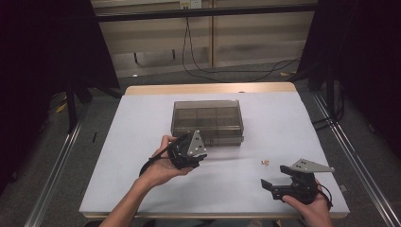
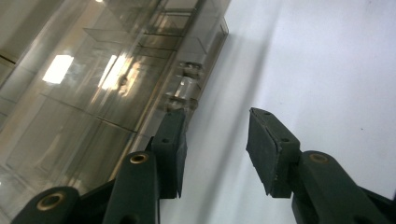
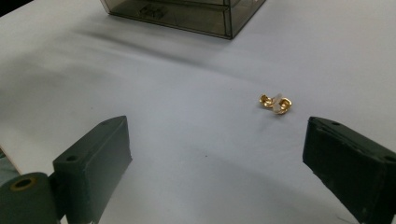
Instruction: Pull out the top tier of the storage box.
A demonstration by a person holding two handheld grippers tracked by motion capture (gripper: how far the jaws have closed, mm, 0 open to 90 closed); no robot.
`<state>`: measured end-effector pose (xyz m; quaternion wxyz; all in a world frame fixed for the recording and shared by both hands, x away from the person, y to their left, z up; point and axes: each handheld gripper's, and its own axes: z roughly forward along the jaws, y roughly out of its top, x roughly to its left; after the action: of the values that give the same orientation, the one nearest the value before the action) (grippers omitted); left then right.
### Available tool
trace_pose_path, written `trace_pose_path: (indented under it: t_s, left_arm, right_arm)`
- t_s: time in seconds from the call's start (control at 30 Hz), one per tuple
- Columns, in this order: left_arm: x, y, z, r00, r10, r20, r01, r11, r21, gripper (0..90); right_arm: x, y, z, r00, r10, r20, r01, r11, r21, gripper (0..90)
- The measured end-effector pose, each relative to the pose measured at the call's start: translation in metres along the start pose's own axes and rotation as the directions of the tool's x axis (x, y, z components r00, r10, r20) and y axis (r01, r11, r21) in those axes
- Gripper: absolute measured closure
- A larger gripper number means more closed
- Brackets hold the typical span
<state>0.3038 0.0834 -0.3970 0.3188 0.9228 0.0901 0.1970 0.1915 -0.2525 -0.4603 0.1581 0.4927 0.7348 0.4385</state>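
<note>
Left gripper [image 2: 215,154]: jaws partly apart, nothing between them, at the front edge of the smoky clear compartment box [image 1: 207,122].
Right gripper [image 3: 215,172]: jaws wide apart, empty, low over the counter [image 1: 265,118].
Small gold clasp [image 3: 276,103]: lying just ahead of the right jaws, well apart from the box.

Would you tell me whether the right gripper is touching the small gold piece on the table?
Apart. In the right gripper view the gold piece lies on bare white table ahead of the open right gripper, with a clear gap to both jaws.
</note>
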Motion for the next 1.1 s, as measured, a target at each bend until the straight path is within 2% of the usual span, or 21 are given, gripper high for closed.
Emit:
trace_pose_path:
  t_s: [0.07, 0.2, 0.27, 0.3, 0.33, 0.4, 0.5, 0.53, 0.63, 0.7, 0.77, 0.8, 0.97, 1.0, 1.1]
  left_arm:
    - [0.005, 0.001, -0.004, 0.9994, -0.022, 0.028, 0.022, 0.9996, -0.017, 57.7]
    - [0.017, 0.005, -0.008, 0.9955, -0.04, 0.086, 0.042, 0.9991, -0.012, 58.6]
    - [0.023, 0.007, -0.009, 0.9943, -0.053, 0.092, 0.054, 0.9985, -0.006, 60.3]
    - [0.025, 0.007, -0.01, 0.9937, -0.063, 0.093, 0.064, 0.9978, -0.017, 61.3]
    - [0.027, 0.007, -0.01, 0.9938, -0.07, 0.086, 0.074, 0.9966, -0.037, 66.1]
    - [0.032, 0.009, -0.01, 0.9911, -0.087, 0.101, 0.092, 0.995, -0.041, 66.4]
    - [0.037, 0.011, -0.006, 0.9892, -0.088, 0.117, 0.092, 0.9953, -0.031, 70.9]
    - [0.039, 0.012, -0.005, 0.9902, -0.084, 0.111, 0.089, 0.9954, -0.036, 73.2]
    - [0.048, 0.015, -0.003, 0.9866, -0.095, 0.133, 0.102, 0.9935, -0.05, 77.0]
    - [0.053, 0.016, -0.002, 0.983, -0.092, 0.159, 0.101, 0.9939, -0.045, 77.1]
    - [0.056, 0.019, 0.0, 0.984, -0.079, 0.159, 0.086, 0.9955, -0.038, 78.7]
    - [0.057, 0.02, 0.002, 0.9815, -0.075, 0.176, 0.081, 0.9963, -0.029, 79.5]
    - [0.064, 0.023, 0.008, 0.9797, -0.084, 0.182, 0.088, 0.996, -0.014, 80.0]
    - [0.065, 0.023, 0.009, 0.9774, -0.085, 0.194, 0.089, 0.9959, -0.013, 79.9]
    - [0.066, 0.024, 0.012, 0.9754, -0.08, 0.205, 0.079, 0.9968, 0.013, 79.3]
  right_arm:
    - [0.0, 0.0, 0.0, 1.0, -0.003, -0.001, 0.003, 1.0, 0.001, 7.5]
    - [0.0, 0.0, 0.001, 1.0, -0.003, 0.0, 0.003, 1.0, 0.003, 7.4]
    - [0.0, 0.0, 0.0, 1.0, -0.003, -0.001, 0.003, 1.0, 0.003, 7.3]
    - [0.0, 0.0, 0.0, 1.0, -0.004, -0.001, 0.004, 1.0, 0.003, 7.4]
    - [0.001, 0.0, 0.0, 1.0, -0.003, -0.001, 0.003, 1.0, 0.004, 7.3]
    - [0.001, 0.0, 0.0, 1.0, -0.003, -0.001, 0.003, 1.0, 0.004, 7.3]
    - [0.0, 0.0, 0.0, 1.0, -0.003, -0.001, 0.003, 1.0, 0.005, 7.2]
    - [0.0, 0.0, 0.001, 1.0, -0.004, -0.002, 0.004, 1.0, 0.005, 7.2]
    - [0.001, 0.0, 0.0, 1.0, -0.004, -0.003, 0.004, 1.0, 0.007, 7.1]
    - [0.001, 0.0, 0.0, 1.0, -0.004, -0.004, 0.004, 1.0, 0.006, 7.0]
    - [0.001, 0.0, 0.0, 1.0, -0.004, -0.005, 0.004, 1.0, 0.005, 6.9]
    - [0.0, 0.0, 0.0, 1.0, -0.005, -0.005, 0.005, 1.0, 0.004, 6.9]
    - [0.001, 0.0, 0.0, 0.9999, -0.007, -0.009, 0.007, 1.0, 0.007, 6.9]
    - [0.001, 0.0, 0.0, 0.9999, -0.007, -0.009, 0.007, 1.0, 0.006, 6.9]
    - [0.001, 0.0, 0.0, 1.0, -0.004, -0.008, 0.004, 1.0, 0.008, 6.8]
